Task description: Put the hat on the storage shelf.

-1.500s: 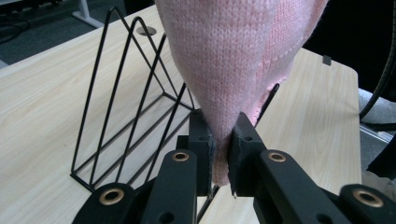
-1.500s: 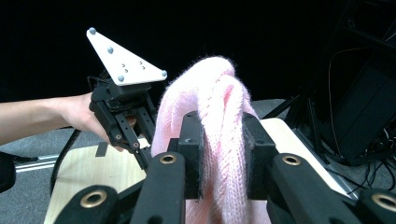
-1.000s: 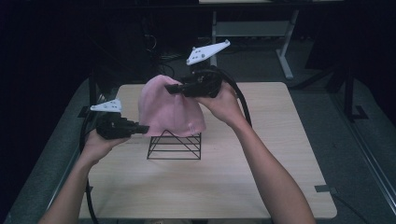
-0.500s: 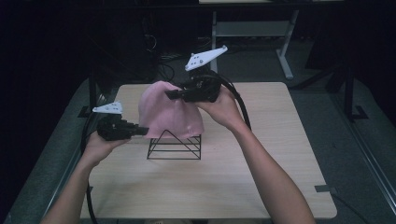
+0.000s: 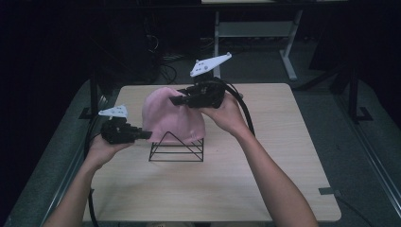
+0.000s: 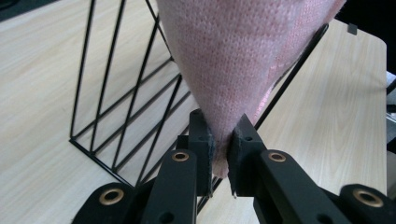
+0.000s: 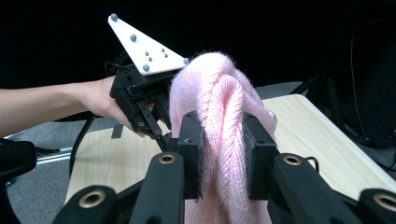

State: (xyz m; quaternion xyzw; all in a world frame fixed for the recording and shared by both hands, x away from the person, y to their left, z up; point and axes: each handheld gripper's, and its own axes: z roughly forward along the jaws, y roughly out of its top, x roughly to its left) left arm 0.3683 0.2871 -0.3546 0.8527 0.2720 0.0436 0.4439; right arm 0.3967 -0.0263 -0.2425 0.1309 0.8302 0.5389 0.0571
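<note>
A pink knitted wool hat (image 5: 171, 116) sits draped over a black wire triangular stand (image 5: 176, 150) near the middle of the pale wooden table (image 5: 265, 179), with the left gripper (image 5: 142, 135) clamped on its lower left edge and the right gripper (image 5: 177, 100) clamped on a fold at its crown. The left gripper view shows the hem pinched to a narrow point between the jaws, with the stand's wires (image 6: 126, 88) just behind. The right gripper view shows a thick cabled ridge of the hat (image 7: 224, 116) squeezed between its jaws and the left gripper (image 7: 156, 126) beyond it.

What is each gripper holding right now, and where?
Both hold the pink knit hat: left gripper pinches its lower edge, right gripper clamps a fold near its top.
</note>
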